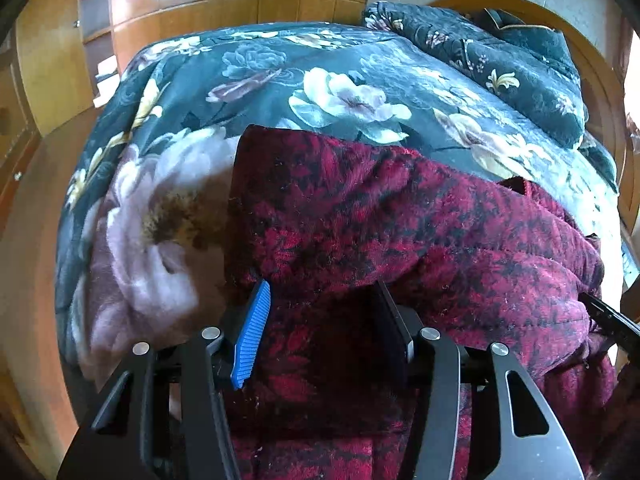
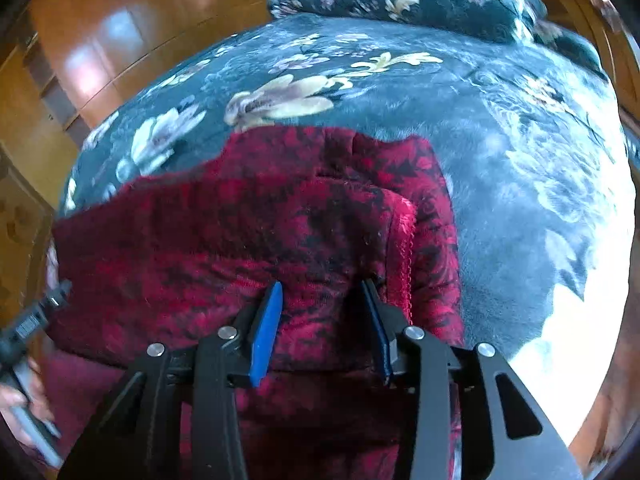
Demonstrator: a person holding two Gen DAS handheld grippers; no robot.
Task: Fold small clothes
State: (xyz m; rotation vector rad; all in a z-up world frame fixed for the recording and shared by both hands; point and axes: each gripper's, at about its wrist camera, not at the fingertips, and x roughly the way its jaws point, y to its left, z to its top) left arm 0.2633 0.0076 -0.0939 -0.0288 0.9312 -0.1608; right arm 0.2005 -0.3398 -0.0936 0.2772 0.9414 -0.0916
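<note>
Daylight from the right, blanket blown out white at right edge of right wrist view, glare patches on wooden cupboard (soft, smeared), strong fisheye bending, dark corners, slight motion blur, shadow under red garment folds.

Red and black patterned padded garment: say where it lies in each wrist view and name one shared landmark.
Left wrist view: red and black patterned padded garment fills centre and lower right, under the left gripper.
Right wrist view: it fills centre and lower left, under the right gripper.
Shared landmark: dark teal floral blanket beneath it.
</note>
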